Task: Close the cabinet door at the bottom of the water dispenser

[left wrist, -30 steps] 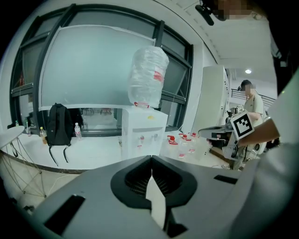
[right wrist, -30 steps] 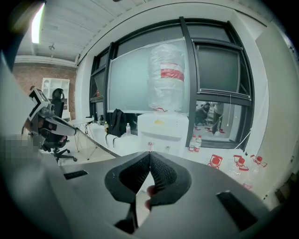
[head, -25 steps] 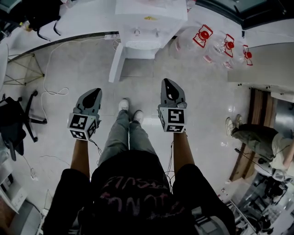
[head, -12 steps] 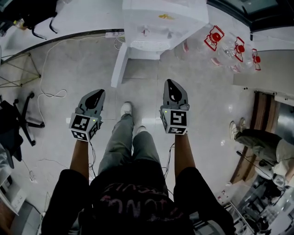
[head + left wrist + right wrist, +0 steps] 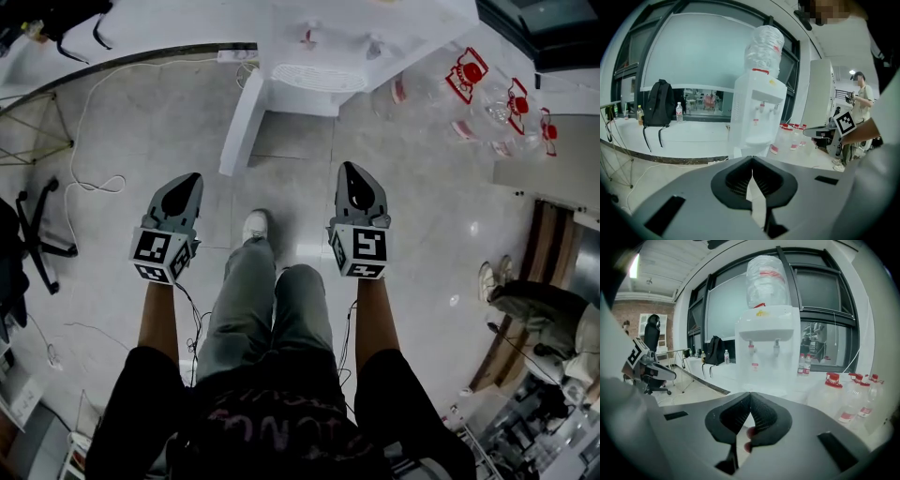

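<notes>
Head view, water dispenser [image 5: 375,28], white cabinet door [image 5: 242,122] swung open, left gripper [image 5: 190,180], right gripper [image 5: 350,171], both clenched empty

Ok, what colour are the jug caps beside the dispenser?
Red; the caps show best in the right gripper view.

The right tool [image 5: 751,393] has its jaws closed tip to tip, nothing between them. Straight ahead of it stands the white water dispenser [image 5: 766,348] (a clear jug [image 5: 765,281] on top). Red-capped bottles [image 5: 843,399] sit ahead-right, and the left tool [image 5: 644,363] is far left.
</notes>
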The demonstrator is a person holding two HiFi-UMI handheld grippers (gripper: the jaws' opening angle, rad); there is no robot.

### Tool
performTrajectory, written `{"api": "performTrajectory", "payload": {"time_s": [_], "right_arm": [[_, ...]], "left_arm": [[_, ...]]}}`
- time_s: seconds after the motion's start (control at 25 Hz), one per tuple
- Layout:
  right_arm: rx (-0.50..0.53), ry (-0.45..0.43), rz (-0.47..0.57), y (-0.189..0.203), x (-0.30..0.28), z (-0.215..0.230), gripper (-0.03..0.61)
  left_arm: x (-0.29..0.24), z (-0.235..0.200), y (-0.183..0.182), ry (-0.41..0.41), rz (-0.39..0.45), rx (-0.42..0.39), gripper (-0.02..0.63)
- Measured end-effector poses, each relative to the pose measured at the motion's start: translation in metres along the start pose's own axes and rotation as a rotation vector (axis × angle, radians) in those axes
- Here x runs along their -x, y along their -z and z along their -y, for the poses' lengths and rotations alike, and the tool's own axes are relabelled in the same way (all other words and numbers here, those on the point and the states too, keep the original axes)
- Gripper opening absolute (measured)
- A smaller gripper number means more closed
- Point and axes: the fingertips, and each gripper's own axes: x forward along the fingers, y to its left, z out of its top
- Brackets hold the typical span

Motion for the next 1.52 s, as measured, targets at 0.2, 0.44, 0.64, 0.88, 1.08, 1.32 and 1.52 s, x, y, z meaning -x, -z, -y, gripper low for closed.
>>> {"api": "performTrajectory", "payload": {"time_s": [0.2, 0.44, 0.64, 0.88, 1.08, 1.32, 1.52], "right_arm": [[0.007, -0.029, 0.006, 0.05, -0.025, 0.002, 0.014], [-0.003, -0.044, 0.019, 0.109, -0.062, 0.009, 0.014], [0.006, -0.046, 0.022, 0.162, -0.089, 0.014, 0.014], [0.011, -0.043, 0.018, 0.219, -0.108, 0.024, 0.014], [-0.011, -0.031, 0.049, 0.246, -0.115, 0.033, 0.014], [-0.022, 0.0, 0.042, 0.282, -0.106, 0.059, 0.014], [-0.062, 0.059, 0.057, 0.305, -0.096, 0.081, 0.014]], "left_arm": [[-0.018, -0.012, 0.054, -0.038, 0.011, 0.014, 0.015], [-0.048, -0.025, 0.113, -0.056, 0.019, -0.019, 0.015], [-0.076, -0.038, 0.163, -0.051, 0.015, -0.035, 0.015], [-0.105, -0.037, 0.21, 0.003, -0.005, -0.07, 0.097], [-0.133, -0.03, 0.234, 0.078, -0.034, -0.147, 0.167], [-0.155, -0.021, 0.25, 0.101, -0.039, -0.186, 0.176], [-0.164, -0.01, 0.248, 0.136, -0.022, -0.223, 0.176]]}}
